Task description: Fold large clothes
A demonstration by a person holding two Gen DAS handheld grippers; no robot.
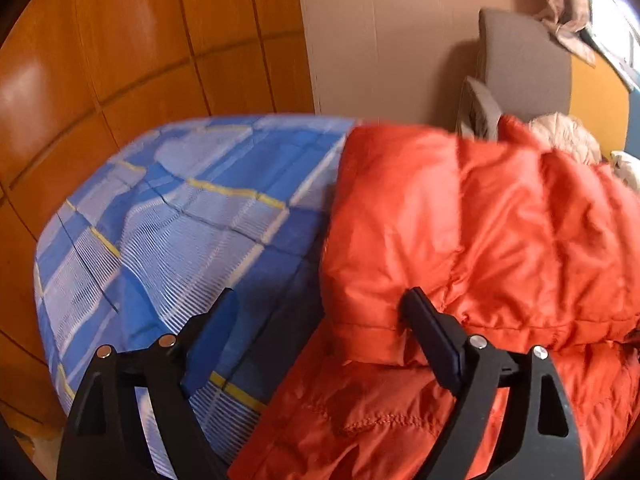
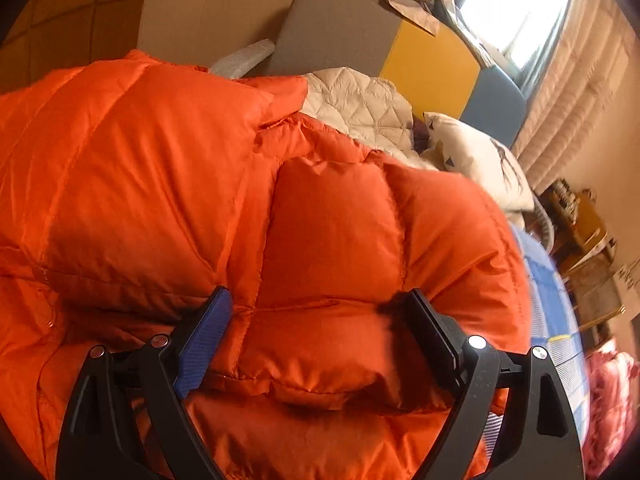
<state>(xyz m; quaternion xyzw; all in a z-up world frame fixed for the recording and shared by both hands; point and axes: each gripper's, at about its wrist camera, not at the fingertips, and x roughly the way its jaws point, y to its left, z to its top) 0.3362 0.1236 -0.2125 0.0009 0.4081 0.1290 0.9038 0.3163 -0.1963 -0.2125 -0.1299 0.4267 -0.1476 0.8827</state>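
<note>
So I've got the big orange puffer jacket (image 1: 460, 216) spread on the bed, on top of the blue checked sheet (image 1: 180, 220). My left tongs (image 1: 320, 312) are spread wide, gripping nothing. The near edge of the jacket's folded-over part sits right between the fingers, one finger out over the bare sheet, the other right up against the orange fabric, maybe brushing it, hard to say.

My right tongs (image 2: 320, 312) are spread wide too, nothing clamped. They hang over the middle of the jacket (image 2: 200, 180), with one puffy quilted panel bulging in the gap between the fingers. The pads aren't squeezing it.

Past the jacket, ahead of the right tongs, there's a cream quilted garment (image 2: 360, 104) and a white pillow (image 2: 476, 156). Behind those is a headboard (image 2: 432, 60) in grey, yellow and blue. The picture's a bit smeared at the edges.
</note>
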